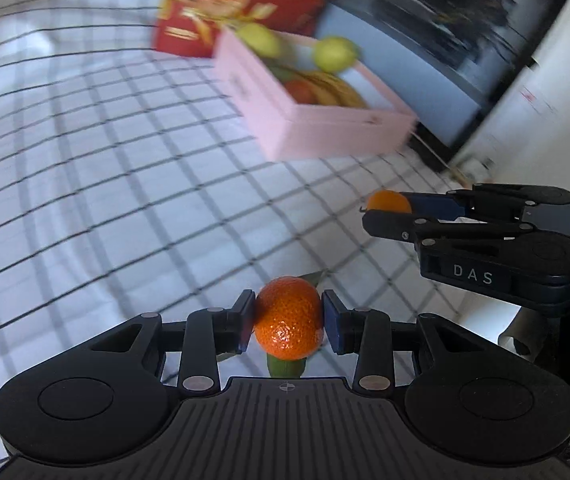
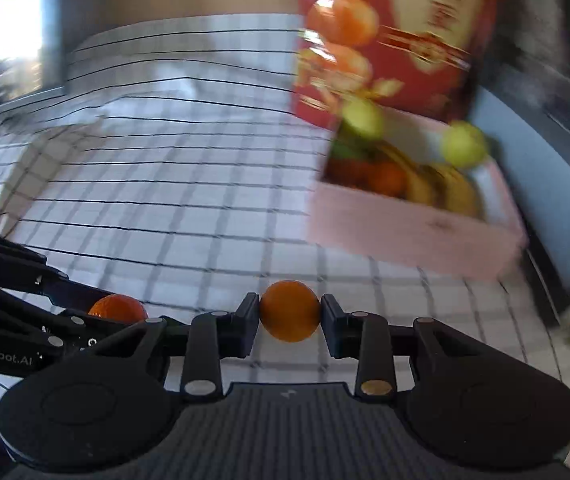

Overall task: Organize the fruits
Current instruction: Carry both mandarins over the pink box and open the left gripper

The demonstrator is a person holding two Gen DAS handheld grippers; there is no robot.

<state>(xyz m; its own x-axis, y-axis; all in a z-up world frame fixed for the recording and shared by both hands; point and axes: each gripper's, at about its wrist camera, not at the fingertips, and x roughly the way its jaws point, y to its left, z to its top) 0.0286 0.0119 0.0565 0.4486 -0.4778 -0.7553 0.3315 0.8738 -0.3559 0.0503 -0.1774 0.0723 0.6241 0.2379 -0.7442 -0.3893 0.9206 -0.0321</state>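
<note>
Orange fruit fills both tongs: the left gripper (image 1: pixel 288 318) is clamped on 1 mandarin (image 1: pixel 289 320) with a green leaf (image 1: pixel 285 367) under it, above the checked tablecloth (image 1: pixel 105 184). At 3 o'clock in the left view, the right gripper (image 1: pixel 385 210) pinches a second mandarin (image 1: pixel 390 201). Toward 1 o'clock sits the pink box (image 1: pixel 325 132), blurred, holding 2 green fruits, bananas and something red. Behind it, at 12 o'clock, stands a red carton (image 1: pixel 237 4).
</note>
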